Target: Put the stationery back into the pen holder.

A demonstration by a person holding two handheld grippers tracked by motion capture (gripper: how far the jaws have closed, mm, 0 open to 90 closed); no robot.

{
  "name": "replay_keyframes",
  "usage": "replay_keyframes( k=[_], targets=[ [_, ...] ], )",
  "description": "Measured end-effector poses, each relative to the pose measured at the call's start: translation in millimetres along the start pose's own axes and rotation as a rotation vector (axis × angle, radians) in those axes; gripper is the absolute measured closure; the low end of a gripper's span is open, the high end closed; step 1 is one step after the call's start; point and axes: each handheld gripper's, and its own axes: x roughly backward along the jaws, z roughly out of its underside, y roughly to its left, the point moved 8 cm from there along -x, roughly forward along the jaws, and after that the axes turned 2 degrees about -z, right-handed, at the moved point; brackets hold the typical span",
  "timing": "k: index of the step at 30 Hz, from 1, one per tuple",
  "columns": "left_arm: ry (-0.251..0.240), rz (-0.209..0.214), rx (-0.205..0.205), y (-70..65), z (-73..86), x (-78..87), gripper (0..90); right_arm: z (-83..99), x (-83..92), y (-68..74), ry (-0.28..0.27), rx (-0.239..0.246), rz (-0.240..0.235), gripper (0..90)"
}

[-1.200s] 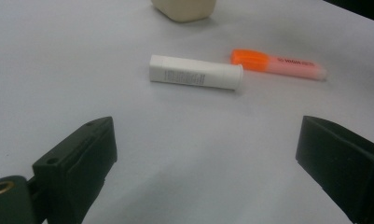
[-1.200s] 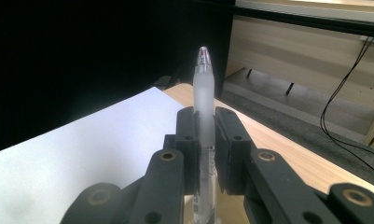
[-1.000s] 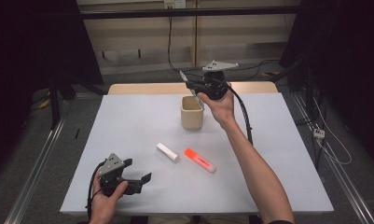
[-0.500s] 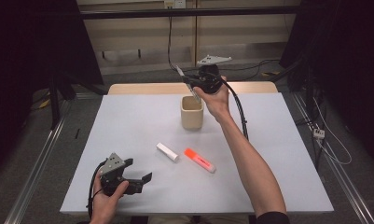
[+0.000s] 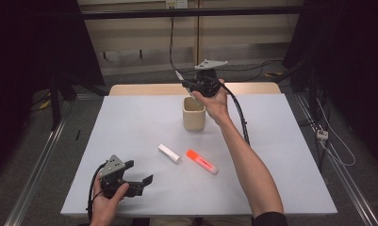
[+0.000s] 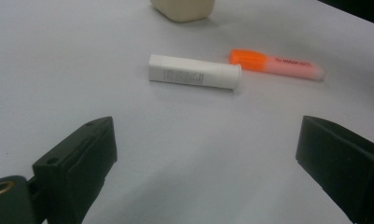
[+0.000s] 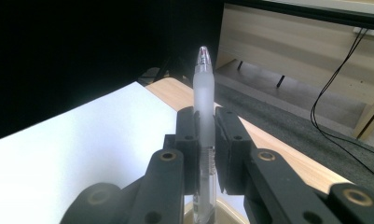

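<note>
A white tube and an orange marker are seen lying just beside each other on the white table. Black cables are seen on the floor behind.

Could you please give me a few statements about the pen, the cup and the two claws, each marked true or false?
1. The right claw is shut on a clear pen. True.
2. The left claw holds the white tube. False: its jaws stand wide apart with nothing between them, and the tube lies on the table ahead of it.
3. The orange highlighter stands inside the cup. False: it lies flat on the table beside the white tube.
4. In the high view the right claw is above the beige cup. True.
5. The white tube and the highlighter lie between the cup and the left claw. True.
</note>
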Motion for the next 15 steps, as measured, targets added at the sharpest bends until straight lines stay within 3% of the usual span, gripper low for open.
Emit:
replay_keyframes(
  k=[15],
  targets=[
    [-0.001,0.001,0.0,-0.4,0.2,-0.6,5.0,18.5,-2.7,-7.5,-0.005,-0.024,0.019,81.1]
  ],
)
